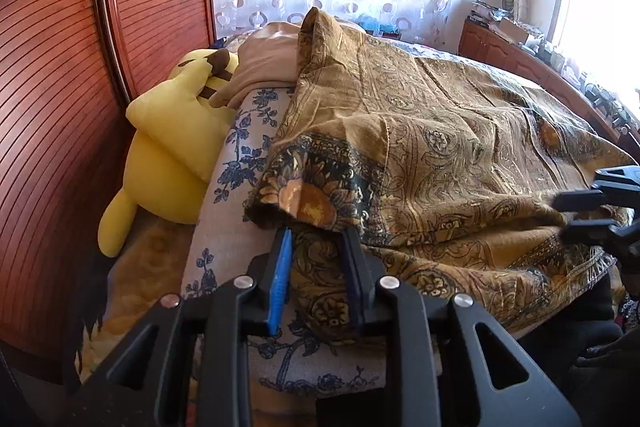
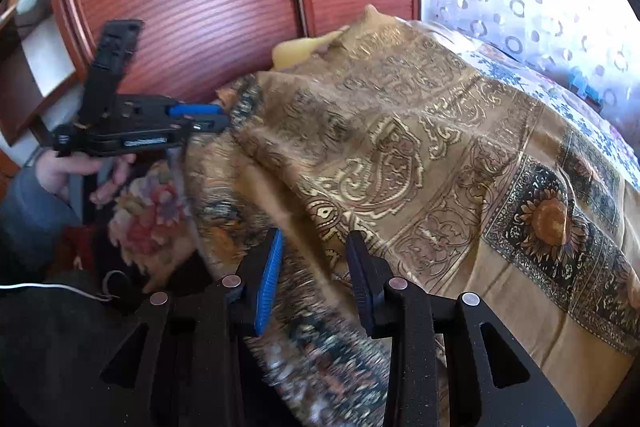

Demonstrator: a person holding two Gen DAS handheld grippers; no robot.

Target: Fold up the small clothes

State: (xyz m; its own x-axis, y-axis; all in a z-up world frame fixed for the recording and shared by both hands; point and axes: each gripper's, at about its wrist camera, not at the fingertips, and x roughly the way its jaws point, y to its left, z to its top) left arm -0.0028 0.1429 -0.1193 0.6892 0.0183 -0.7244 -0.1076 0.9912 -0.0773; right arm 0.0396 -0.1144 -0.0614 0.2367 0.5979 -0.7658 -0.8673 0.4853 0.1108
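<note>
Left gripper (image 1: 316, 231): clamped on cloth (image 1: 460, 147) corner.
Right gripper (image 2: 316, 243): partly closed, cloth bunched between fingers.
Cloth: on bed (image 1: 240, 147).

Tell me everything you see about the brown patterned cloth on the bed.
The brown patterned cloth looks like thin woven fabric: golden-brown with paisley motifs and a dark border bearing sunflowers. It lies spread and wrinkled over the bed, its near edge lifted and folded. Both tongs, the left and the right, grip bunched fabric at that edge.
</note>
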